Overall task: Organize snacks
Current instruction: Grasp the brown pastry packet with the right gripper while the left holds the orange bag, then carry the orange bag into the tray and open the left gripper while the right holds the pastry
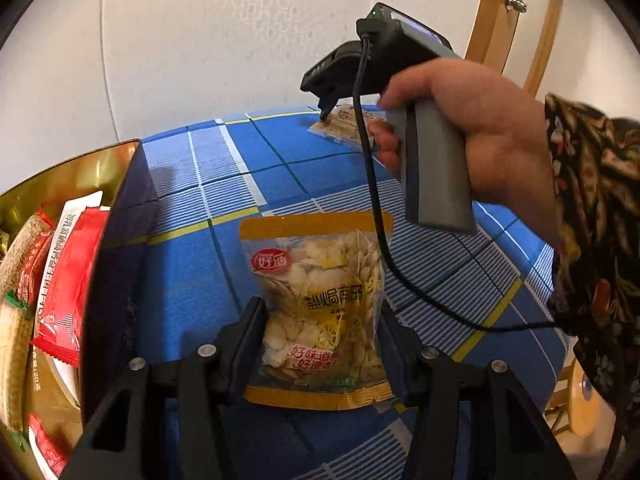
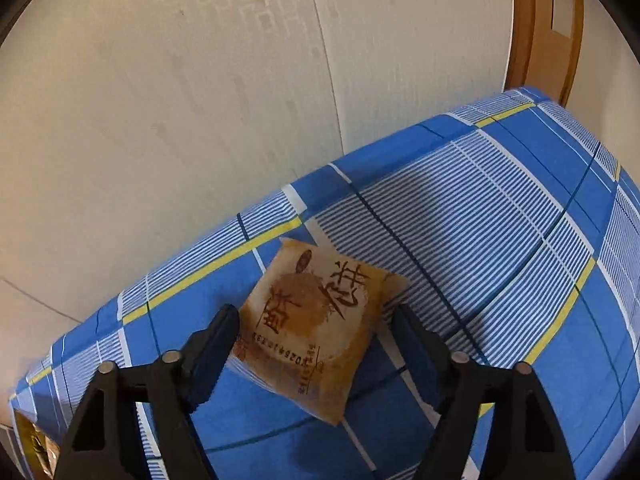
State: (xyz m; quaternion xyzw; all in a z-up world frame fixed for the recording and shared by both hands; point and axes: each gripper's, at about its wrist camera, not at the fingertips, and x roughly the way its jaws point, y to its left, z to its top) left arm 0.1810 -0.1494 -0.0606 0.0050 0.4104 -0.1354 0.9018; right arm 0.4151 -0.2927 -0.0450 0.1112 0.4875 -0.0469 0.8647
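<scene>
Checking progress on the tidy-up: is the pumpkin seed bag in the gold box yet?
Out. The pumpkin seed bag lies flat on the blue checked cloth, between the left gripper's open fingers, beside the gold box.

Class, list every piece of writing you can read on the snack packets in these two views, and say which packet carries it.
"好迪" in a red oval: pumpkin seed bag.
"盐焗南瓜子": same bag, middle.
"好味道 好迪造": same bag, lower, red; last character unsure.
Large brown brush characters: brown pastry packet, seen sideways, not reliably readable.
Small date print there: too blurred.
White print on the red packets in the gold box: too small.
</scene>
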